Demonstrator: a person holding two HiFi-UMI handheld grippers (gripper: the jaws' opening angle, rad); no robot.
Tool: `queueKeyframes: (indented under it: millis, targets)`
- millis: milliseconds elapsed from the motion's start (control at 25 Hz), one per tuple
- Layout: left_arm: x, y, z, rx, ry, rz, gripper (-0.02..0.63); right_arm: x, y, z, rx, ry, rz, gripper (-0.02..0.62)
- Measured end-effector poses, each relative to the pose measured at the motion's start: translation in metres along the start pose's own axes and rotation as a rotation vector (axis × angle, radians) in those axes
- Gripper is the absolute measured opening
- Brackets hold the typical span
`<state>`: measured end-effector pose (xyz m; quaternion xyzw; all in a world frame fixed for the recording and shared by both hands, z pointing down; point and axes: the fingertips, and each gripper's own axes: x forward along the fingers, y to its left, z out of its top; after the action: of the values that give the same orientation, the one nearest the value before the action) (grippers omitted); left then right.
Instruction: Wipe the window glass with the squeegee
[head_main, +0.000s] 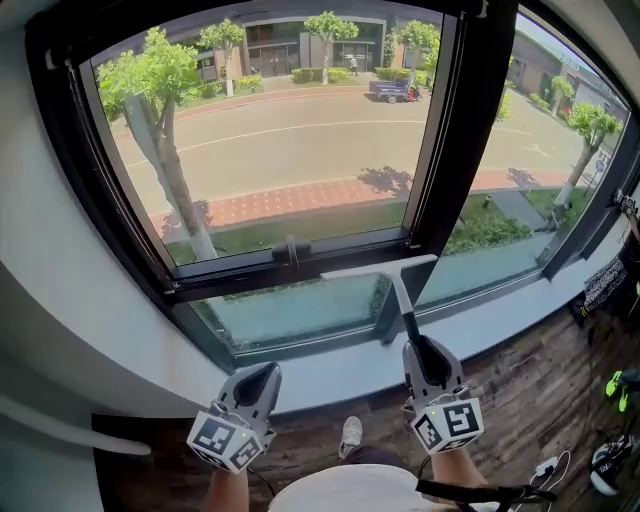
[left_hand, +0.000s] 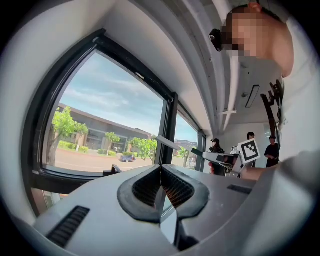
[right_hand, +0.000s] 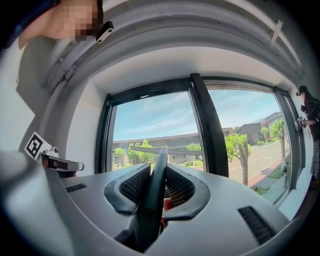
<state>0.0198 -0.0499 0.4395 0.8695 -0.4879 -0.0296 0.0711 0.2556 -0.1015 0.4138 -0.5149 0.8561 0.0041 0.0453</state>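
Right claw (head_main: 425, 358) clamps the squeegee (head_main: 399, 292) handle, with the blade low at the bottom frame of the left glass (head_main: 290, 150). Left claw (head_main: 256, 386) is closed on nothing. Likely a stroke's low end; next the blade needs lifting to the top, pressing flat and pulling down.

No legible text, brand, number or sign anywhere. Only square black-and-white marker patterns with no letters or digits, on the left marker cube (head_main: 228, 440) and the right marker cube (head_main: 447, 424). Parked vehicle (head_main: 393, 91) across the road is too small to read.
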Motion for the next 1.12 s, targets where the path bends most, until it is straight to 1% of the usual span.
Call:
queueKeyframes:
  millis: [120,320,440,520,680,920,1120]
  targets:
    - [0.037,0.014,0.012,0.006,-0.013,0.008,0.021,0.034,-0.024,0.011,-0.011,-0.036,0.012,0.101]
    - [0.090,0.041,0.037,0.020,-0.045,0.057,0.021,0.088,-0.060,0.030,-0.047,-0.090,0.033,0.101]
    - [0.114,0.052,0.041,0.031,-0.046,0.078,0.020,0.116,-0.077,0.040,-0.061,-0.120,0.049,0.101]
    - [0.126,0.060,0.041,0.025,-0.043,0.088,0.020,0.135,-0.083,0.053,-0.064,-0.153,0.066,0.101]
    - [0.146,0.071,0.047,0.021,-0.046,0.072,0.021,0.170,-0.090,0.105,-0.107,-0.259,0.073,0.101]
    - [0.164,0.090,0.070,0.058,-0.065,0.001,0.021,0.215,-0.096,0.186,-0.205,-0.404,-0.006,0.101]
    - [0.164,0.108,0.085,0.077,-0.072,-0.032,0.021,0.251,-0.094,0.243,-0.216,-0.499,-0.042,0.100]
